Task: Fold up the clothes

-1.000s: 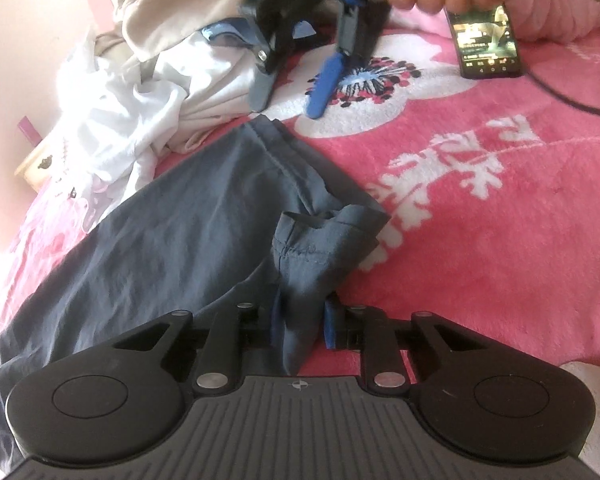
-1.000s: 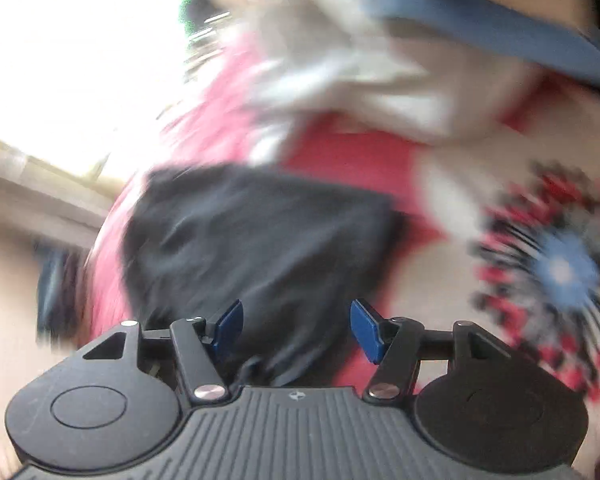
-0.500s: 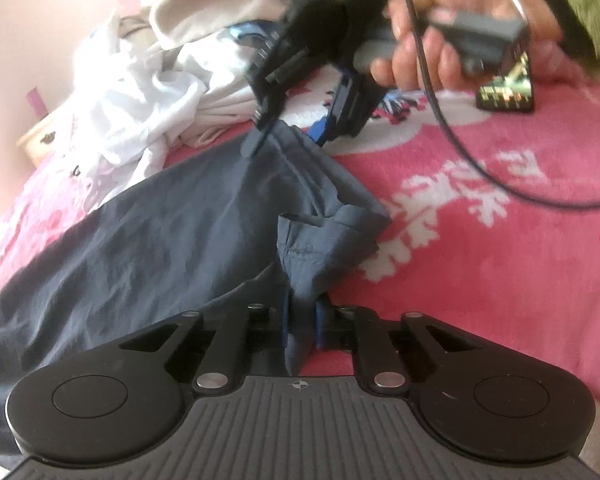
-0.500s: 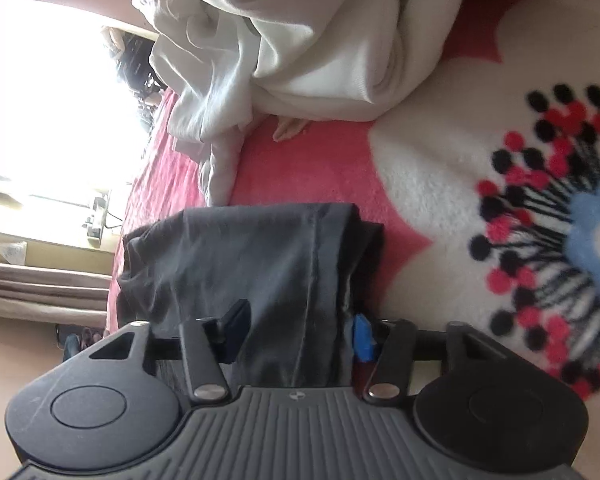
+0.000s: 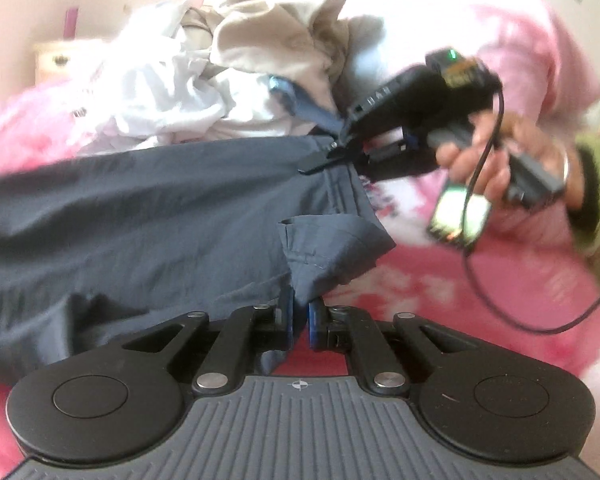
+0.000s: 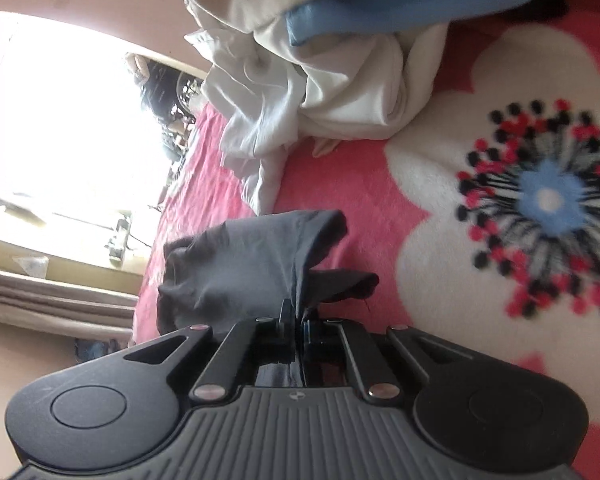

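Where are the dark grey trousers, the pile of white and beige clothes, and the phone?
Dark grey trousers (image 5: 140,208): left wrist view, flat leg panel.
Pile of white and beige clothes (image 5: 228,80): left wrist view, middle of heap.
Phone (image 5: 458,216): left wrist view, lit screen.

Bright daylight, blown-out window (image 6: 60,140); motion blur, fisheye edges warped.

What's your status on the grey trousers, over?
Left gripper shut on grey trousers; right gripper just closed on their far end. White clothes pile and phone nearby, not blocking.
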{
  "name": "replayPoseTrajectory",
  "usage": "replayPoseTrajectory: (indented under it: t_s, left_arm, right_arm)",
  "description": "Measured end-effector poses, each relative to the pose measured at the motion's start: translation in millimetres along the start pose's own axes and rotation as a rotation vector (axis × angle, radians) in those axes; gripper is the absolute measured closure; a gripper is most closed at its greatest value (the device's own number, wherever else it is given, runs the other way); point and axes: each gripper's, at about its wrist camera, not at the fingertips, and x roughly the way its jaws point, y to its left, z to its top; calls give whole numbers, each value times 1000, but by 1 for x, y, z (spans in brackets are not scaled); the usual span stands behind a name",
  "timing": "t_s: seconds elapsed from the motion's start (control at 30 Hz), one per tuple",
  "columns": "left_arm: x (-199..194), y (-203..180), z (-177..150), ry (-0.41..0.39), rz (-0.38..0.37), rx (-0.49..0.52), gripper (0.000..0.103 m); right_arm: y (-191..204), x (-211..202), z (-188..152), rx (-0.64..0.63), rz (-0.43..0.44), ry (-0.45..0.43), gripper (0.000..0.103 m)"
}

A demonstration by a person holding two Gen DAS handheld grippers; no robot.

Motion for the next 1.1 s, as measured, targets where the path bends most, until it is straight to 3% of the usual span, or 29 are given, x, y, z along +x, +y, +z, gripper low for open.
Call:
replayPoseTrajectory:
  t_s: [0.2,0.4,0.77,0.93,1.1]
  left_arm:
    - [6,-32,-12,-46,-156,-66,98]
    - [6,-33,-28,-90,-188,-150,98]
    - [-57,85,-31,-308,-98,-540,98]
    - [-71,147,-41,-397,-105,-737,98]
    - [-83,192,-49,-446,-91,-841,98]
  right_arm:
    - [1,-57,-13,12,-121,0,99]
    - [10,-76,-21,36,-164,-9,99]
    - [125,22,17,-141,-73,74,99]
    - [174,90,34,-209,-95,124,99]
    - [211,153,40,-254,-143,182,99]
